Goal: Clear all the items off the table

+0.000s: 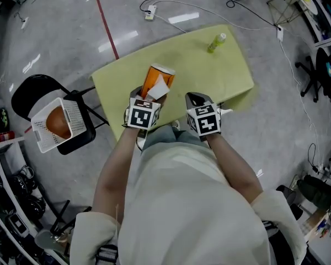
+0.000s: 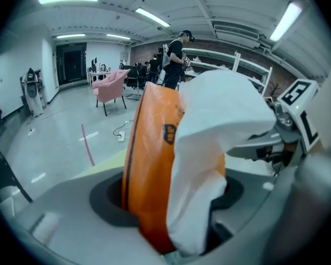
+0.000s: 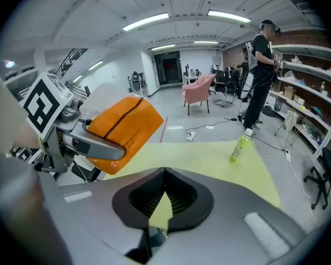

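Orange packet (image 2: 151, 164), clamped in left gripper (image 1: 150, 96), is needing steady carrying to the basket (image 1: 48, 143); right gripper (image 3: 164, 187) is hanging shut, empty.

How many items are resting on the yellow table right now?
1: a green bottle near the table's far right corner. The orange packet is held up in the left gripper; the table's near edge is partly hidden.

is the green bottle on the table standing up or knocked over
Upright: in the right gripper view the green bottle stands on its base on the yellow table, cap on top.
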